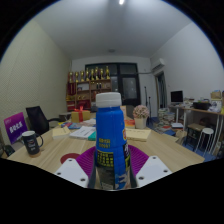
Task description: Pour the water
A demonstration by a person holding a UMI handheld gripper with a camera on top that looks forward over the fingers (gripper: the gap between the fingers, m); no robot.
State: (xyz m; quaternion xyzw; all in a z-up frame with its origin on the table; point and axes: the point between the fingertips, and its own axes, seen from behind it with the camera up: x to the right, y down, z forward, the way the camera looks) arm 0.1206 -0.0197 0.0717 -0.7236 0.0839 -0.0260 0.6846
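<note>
Blue plastic bottle (110, 140) label: yellow and white print down the wrap, characters too small to read.
Purple sign (15, 127) on the wooden table (55, 148): pale lettering, illegible.
Shelf (90, 78) of packages at the back wall: no readable names.
</note>
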